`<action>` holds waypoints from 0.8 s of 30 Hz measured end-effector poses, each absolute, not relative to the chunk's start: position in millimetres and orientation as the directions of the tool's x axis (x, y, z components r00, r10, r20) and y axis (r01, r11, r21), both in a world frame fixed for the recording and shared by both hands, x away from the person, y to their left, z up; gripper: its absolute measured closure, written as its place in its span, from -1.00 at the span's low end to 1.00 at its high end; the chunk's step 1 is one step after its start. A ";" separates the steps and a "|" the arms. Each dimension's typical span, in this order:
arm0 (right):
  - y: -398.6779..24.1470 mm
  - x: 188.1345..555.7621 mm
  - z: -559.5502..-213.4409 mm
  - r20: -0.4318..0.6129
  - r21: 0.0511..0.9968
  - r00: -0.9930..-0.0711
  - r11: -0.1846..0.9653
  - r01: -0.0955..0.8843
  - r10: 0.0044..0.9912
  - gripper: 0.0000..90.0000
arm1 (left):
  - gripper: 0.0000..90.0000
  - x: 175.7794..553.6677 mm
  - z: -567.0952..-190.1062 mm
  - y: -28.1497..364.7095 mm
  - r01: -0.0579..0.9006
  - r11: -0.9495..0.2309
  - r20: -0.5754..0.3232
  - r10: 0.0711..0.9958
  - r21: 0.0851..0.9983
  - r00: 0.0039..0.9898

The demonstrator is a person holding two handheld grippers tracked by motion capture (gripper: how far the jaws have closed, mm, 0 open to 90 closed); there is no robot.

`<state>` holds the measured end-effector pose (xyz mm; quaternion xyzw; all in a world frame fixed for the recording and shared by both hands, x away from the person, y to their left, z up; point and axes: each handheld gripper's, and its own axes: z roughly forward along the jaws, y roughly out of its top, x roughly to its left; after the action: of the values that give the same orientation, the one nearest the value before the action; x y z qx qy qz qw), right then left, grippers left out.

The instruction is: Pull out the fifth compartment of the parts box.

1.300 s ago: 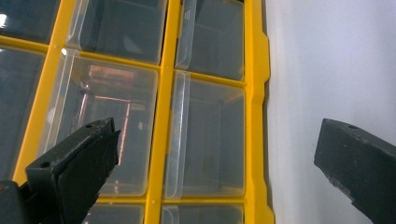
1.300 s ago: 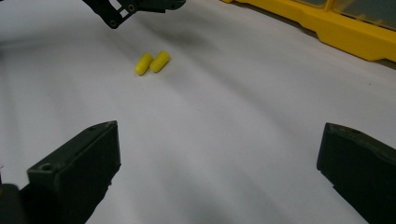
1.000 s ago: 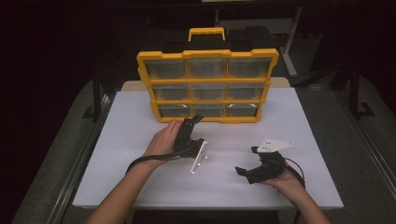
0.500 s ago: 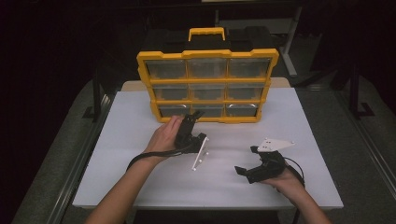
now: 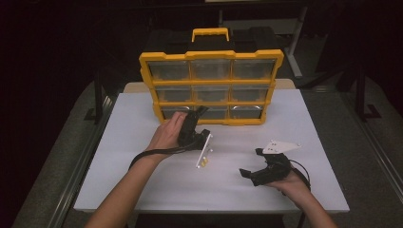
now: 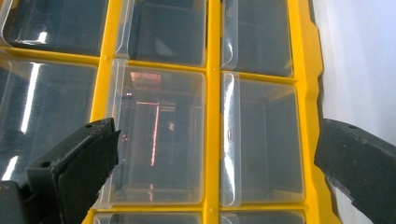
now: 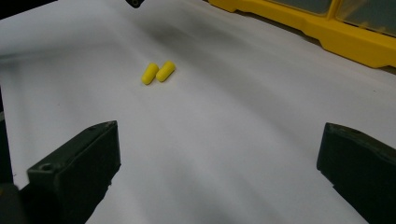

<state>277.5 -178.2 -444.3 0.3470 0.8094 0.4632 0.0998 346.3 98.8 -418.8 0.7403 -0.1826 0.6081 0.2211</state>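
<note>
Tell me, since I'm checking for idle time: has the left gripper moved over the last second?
No. The left gripper sits at the organizer's bottom row as before.

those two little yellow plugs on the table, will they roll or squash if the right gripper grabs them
The two yellow plugs are short rounded cylinders lying on their sides on the smooth white table, so a nudge would probably roll them. They look like soft foam, likely light and squashable. The right gripper is wide open, so one might slip sideways as it closes.
</note>
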 end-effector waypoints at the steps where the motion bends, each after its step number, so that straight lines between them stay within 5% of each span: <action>1: -178.1 277.6 -444.5 0.160 0.819 -0.739 0.330 0.470 0.654 -1.00 | -1.00 347.4 -417.5 99.2 -0.543 -0.833 0.982 0.002 0.106 0.189; 24: -177.8 277.2 -444.9 0.158 0.819 -0.741 0.332 0.468 0.653 -1.00 | -1.00 364.1 -393.1 87.5 -0.558 -0.827 0.990 -0.004 0.075 0.139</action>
<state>277.2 -177.8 -444.9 0.3460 0.8101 0.4627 0.0999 364.1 87.5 -393.1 0.7215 -0.1945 0.6267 0.2210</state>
